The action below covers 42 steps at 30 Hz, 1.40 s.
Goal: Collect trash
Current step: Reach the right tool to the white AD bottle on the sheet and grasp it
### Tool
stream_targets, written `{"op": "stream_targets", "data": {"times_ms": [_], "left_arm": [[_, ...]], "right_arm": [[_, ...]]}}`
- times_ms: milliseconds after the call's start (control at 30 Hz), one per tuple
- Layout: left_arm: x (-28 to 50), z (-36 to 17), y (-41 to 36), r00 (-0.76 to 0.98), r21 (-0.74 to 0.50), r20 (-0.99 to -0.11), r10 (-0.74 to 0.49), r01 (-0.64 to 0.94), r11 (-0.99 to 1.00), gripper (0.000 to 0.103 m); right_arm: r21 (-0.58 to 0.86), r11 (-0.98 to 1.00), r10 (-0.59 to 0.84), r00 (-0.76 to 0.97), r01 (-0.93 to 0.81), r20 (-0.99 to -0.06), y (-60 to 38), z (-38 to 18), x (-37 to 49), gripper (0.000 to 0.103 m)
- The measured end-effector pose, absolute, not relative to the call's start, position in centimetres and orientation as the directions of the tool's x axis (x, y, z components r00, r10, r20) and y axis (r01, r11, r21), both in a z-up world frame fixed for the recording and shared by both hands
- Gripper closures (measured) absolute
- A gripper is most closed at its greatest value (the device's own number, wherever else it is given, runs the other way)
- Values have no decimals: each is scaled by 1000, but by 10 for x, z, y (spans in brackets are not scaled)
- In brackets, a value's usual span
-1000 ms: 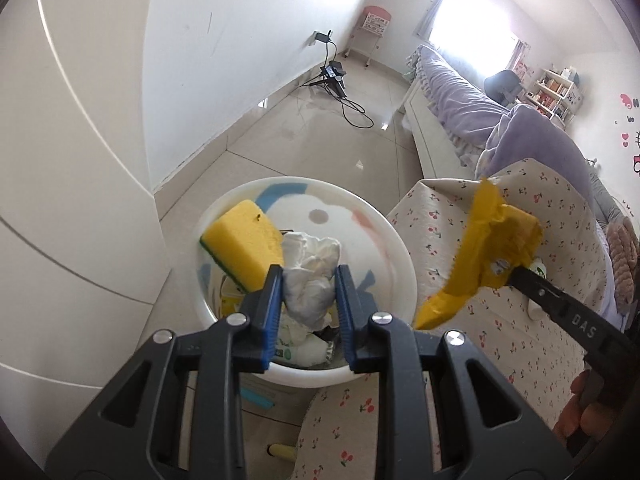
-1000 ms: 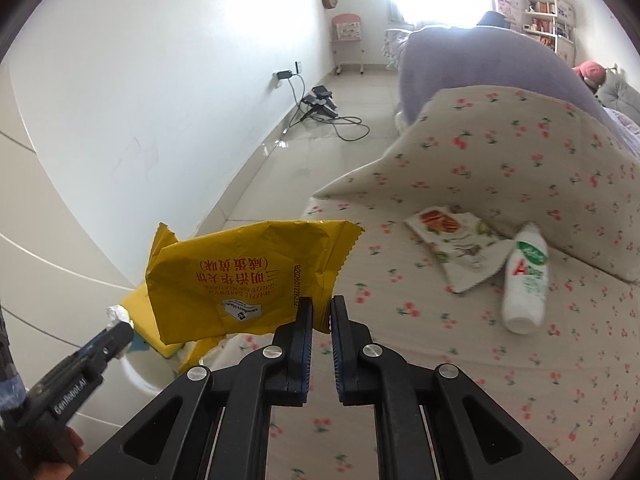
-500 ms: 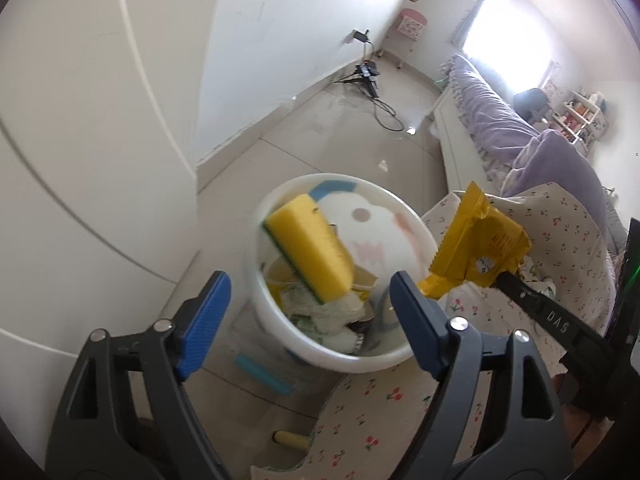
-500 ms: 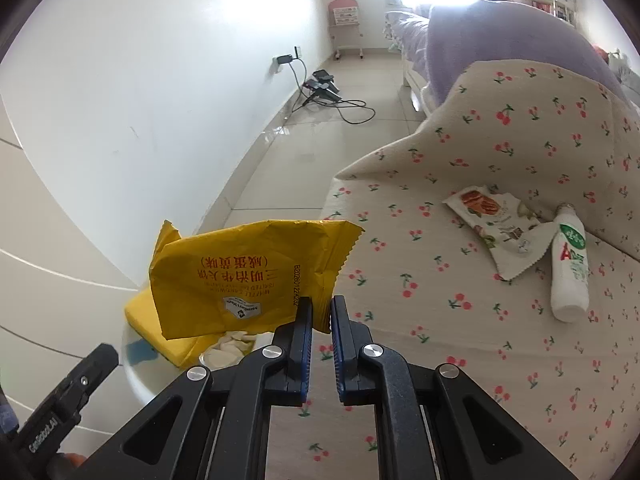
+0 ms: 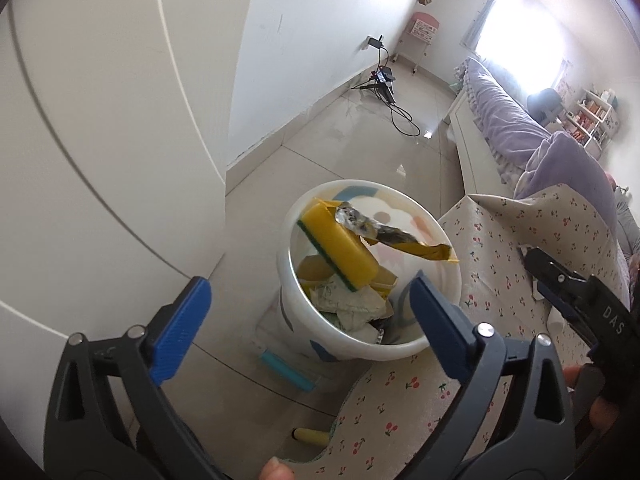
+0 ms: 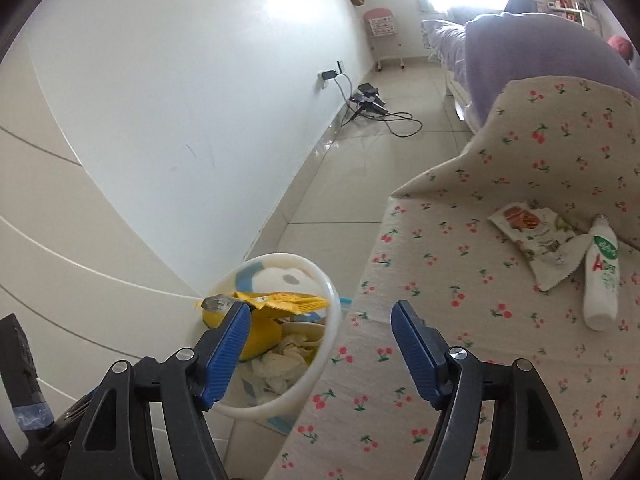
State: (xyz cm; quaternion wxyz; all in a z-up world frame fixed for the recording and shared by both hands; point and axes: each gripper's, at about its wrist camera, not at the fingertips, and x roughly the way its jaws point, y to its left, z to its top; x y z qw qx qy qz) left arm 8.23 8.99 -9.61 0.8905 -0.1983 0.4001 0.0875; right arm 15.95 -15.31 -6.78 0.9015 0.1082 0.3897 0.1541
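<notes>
A white bin [image 5: 400, 354] stands on the floor beside the bed, holding a yellow sponge [image 5: 338, 254] and crumpled tissue [image 5: 352, 304]. A yellow wrapper [image 5: 392, 236] lies loose across the bin's mouth, shown edge-on as the wrapper [image 6: 280, 302] in the right wrist view. My left gripper [image 5: 308, 284] hovers over the bin, its jaws opening wide with nothing between them. My right gripper [image 6: 320, 308] is above the bin rim [image 6: 334, 320]; its jaws are opening and no longer touch the wrapper. A snack packet [image 6: 532, 232] and a white bottle [image 6: 602, 272] lie on the bed.
The cherry-print bedcover [image 6: 480, 360] fills the right side, close against the bin. A white wall and cabinet front [image 5: 100, 160] rise on the left. A blue object [image 5: 286, 372] and a yellow tube [image 5: 310, 436] lie on the floor tiles. Cables [image 5: 384, 80] run along the far wall.
My left gripper opened and the tissue wad it held now lies in the bin. My right gripper opened and let the yellow wrapper go; it dropped onto the bin's mouth.
</notes>
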Motion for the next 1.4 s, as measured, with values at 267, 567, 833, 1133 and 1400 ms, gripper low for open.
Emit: {"op": "stream_targets", "data": {"times_ms": [267, 567, 833, 1133, 1400], "left_arm": [[85, -91, 77, 670, -282, -742, -22, -282, 917, 1], [87, -87, 46, 669, -249, -742, -45, -213, 945, 1], [95, -87, 17, 658, -214, -751, -58, -160, 964, 1], [111, -93, -18, 626, -229, -773, -103, -124, 966, 1], [126, -98, -46, 610, -209, -782, -127, -65, 976, 1]], "right_arm": [[277, 954, 278, 670, -111, -689, -192, -68, 149, 25], [253, 968, 179, 691, 5, -700, -254, -68, 133, 23], [272, 953, 110, 681, 135, -724, -316, -81, 126, 22], [294, 924, 74, 639, 246, -766, -359, -108, 140, 22], [260, 939, 70, 617, 224, -784, -343, -124, 177, 22]]}}
